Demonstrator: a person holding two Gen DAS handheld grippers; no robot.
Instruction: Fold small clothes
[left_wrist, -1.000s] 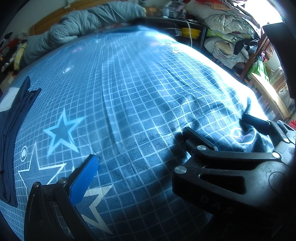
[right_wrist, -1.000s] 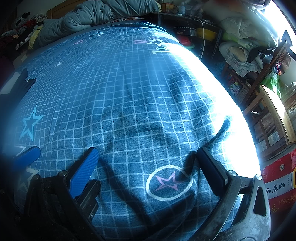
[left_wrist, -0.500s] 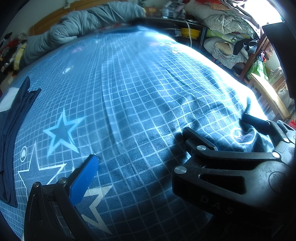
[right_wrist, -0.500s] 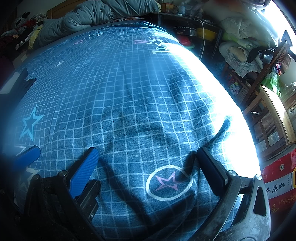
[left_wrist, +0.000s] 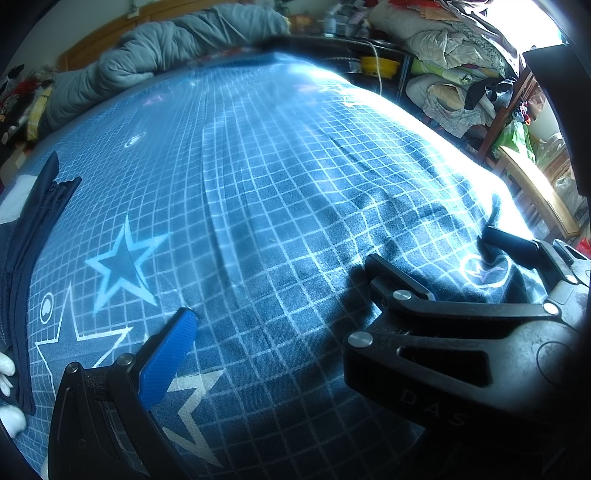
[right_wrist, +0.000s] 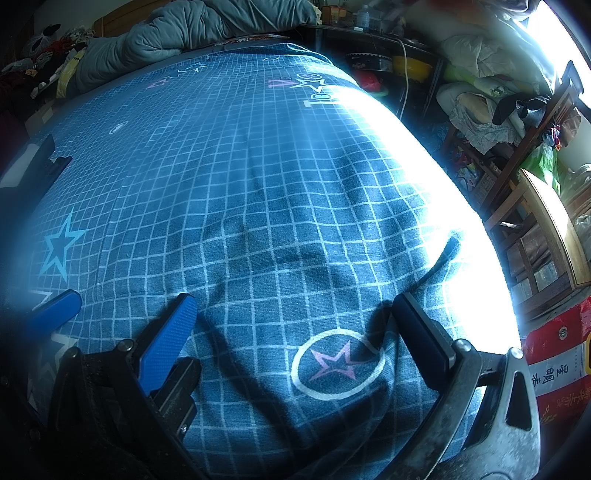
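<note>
Both your tools spread wide over the bed.
Right tool (right_wrist: 295, 332) straddles the grid-print sheet's (right_wrist: 258, 184) circled star (right_wrist: 334, 363); left tool (left_wrist: 280, 321) holds nothing; dark zip garment (left_wrist: 26, 236) lies left.

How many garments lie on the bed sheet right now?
1: a navy zip-up garment at the left edge of the star-print sheet, partly cut off by the frame. Others may lie out of view.
</note>
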